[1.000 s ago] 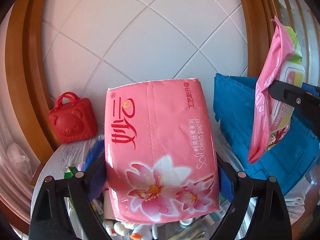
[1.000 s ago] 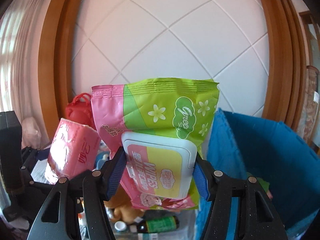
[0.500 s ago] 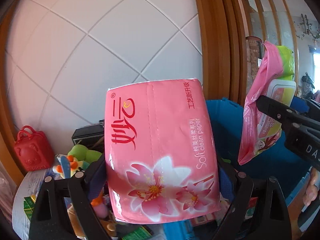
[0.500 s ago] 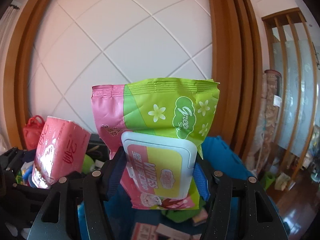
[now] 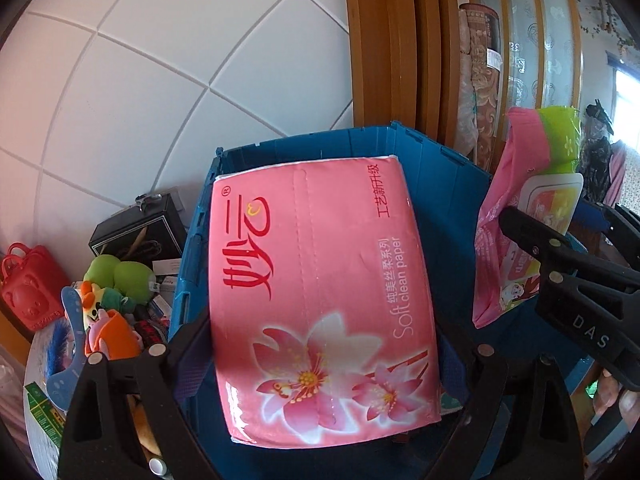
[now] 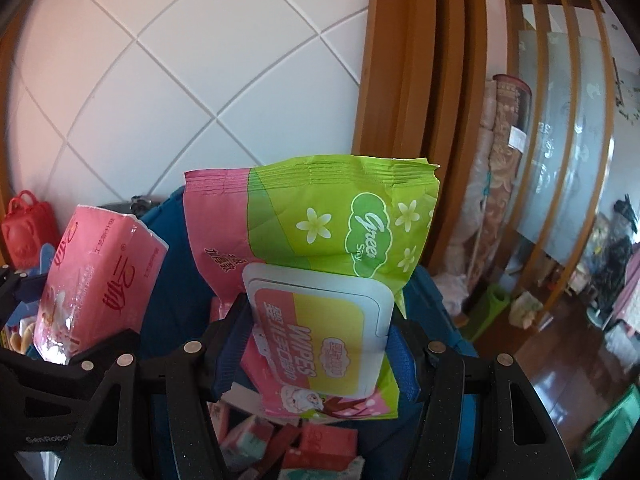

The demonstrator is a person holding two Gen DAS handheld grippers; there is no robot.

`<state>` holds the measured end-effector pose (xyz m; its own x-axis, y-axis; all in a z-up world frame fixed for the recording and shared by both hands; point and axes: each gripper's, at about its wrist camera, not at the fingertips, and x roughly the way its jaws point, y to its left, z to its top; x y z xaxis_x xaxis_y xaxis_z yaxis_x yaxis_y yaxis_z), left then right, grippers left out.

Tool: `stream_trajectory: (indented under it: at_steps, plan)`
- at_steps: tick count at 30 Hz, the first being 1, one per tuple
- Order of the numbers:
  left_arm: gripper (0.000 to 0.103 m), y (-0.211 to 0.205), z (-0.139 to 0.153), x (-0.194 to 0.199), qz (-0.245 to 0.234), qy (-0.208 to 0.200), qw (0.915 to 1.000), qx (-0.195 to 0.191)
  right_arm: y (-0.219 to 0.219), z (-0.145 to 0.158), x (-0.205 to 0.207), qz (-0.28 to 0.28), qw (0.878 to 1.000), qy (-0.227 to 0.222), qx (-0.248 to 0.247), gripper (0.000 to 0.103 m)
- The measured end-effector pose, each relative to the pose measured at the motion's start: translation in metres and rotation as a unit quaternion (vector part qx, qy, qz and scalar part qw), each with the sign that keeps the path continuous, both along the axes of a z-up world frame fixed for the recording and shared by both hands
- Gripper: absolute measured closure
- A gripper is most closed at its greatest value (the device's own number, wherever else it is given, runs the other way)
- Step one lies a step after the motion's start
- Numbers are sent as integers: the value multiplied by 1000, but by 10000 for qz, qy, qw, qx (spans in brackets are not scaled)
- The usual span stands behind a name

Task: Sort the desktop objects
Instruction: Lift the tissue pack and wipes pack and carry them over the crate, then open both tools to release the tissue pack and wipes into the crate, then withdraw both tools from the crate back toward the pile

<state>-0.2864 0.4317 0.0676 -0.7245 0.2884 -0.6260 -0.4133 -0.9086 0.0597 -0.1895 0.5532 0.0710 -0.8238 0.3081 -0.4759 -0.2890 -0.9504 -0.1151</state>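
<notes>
Blue plastic crate (image 5: 440, 184) sits at the table's edge, small packets already lying in its bottom. Over it hangs a pink soft-pack of tissues with a flower print (image 5: 320, 300), clamped between the jaws of the left gripper (image 5: 324, 360). Just to its right, the right gripper (image 6: 316, 344) pinches a pink-and-green wet-wipes pouch (image 6: 320, 248) across its white flip lid. The step appears to be delivery; next, each pack likely needs lowering past the rim before the jaws part.
</notes>
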Motion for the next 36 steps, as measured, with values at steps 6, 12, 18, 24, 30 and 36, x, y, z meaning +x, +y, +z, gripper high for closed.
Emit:
stream_trajectory:
  at_steps: [6, 12, 18, 24, 30, 36]
  plan:
    - [10, 7, -14, -10, 2, -398, 9991, -136, 11, -14, -4, -34, 9995, -307, -63, 32]
    - [10, 10, -13, -9, 53, -363, 9991, -223, 19, -18, 4, -128, 9992, -344, -159, 17]
    - [10, 13, -13, -5, 27, -292, 9992, -269, 23, -16, 8, -174, 9992, -323, -163, 7]
    - [10, 7, -10, 0, 49, -111, 9997, -218, 21, -15, 15, -242, 9992, -297, -108, 1]
    - [10, -9, -8, 7, 106, 49, 9999, -49, 14, -11, 26, -343, 9993, -156, -49, 0]
    - [10, -33, -1, 16, 234, 293, 9990, 255, 3, -7, 30, -319, 9995, -66, 9, 0]
